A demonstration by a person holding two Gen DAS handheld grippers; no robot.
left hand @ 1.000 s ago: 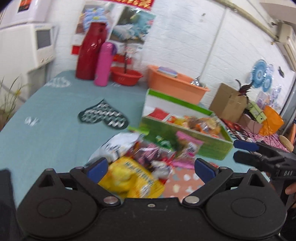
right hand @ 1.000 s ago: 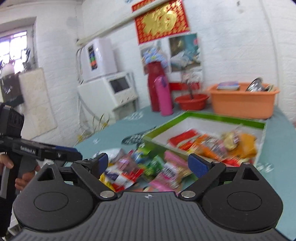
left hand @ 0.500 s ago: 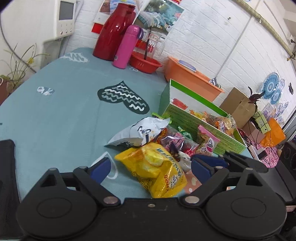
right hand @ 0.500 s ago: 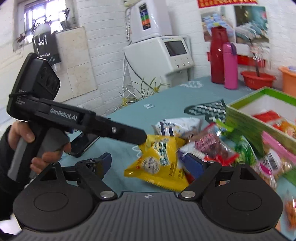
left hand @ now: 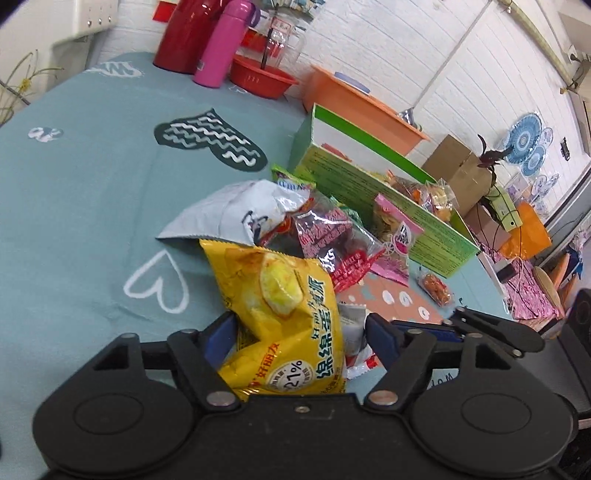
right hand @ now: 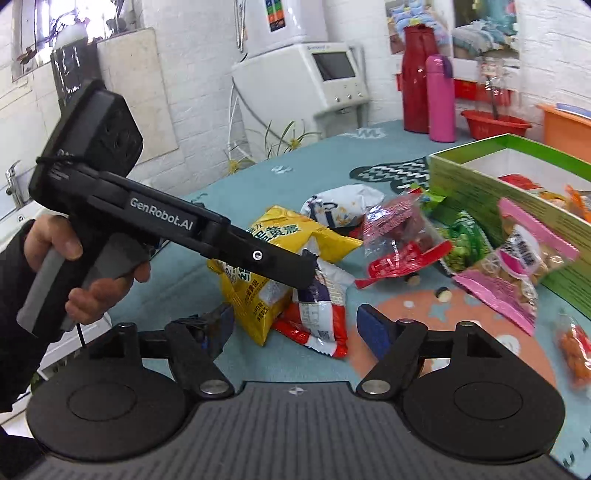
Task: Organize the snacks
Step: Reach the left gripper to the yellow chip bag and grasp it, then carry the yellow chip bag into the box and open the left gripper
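A yellow chip bag (left hand: 280,310) lies at the near end of a snack pile on the teal tablecloth; it also shows in the right wrist view (right hand: 255,280). My left gripper (left hand: 301,334) is open with its fingers on either side of the bag's near end. My right gripper (right hand: 295,326) is open and empty, low over a red and white packet (right hand: 317,310). A green box (left hand: 373,188) with several snacks inside stands behind the pile.
A grey-white bag (left hand: 240,214), a red clear packet (left hand: 332,240) and a pink packet (left hand: 395,236) lie in the pile. A red flask (left hand: 184,33), pink bottle (left hand: 225,40), red bowl (left hand: 262,75) and orange tub (left hand: 354,103) stand at the back.
Both grippers have dropped lower and closer to the pile. The left one has moved forward so that the yellow bag now lies between its fingers.
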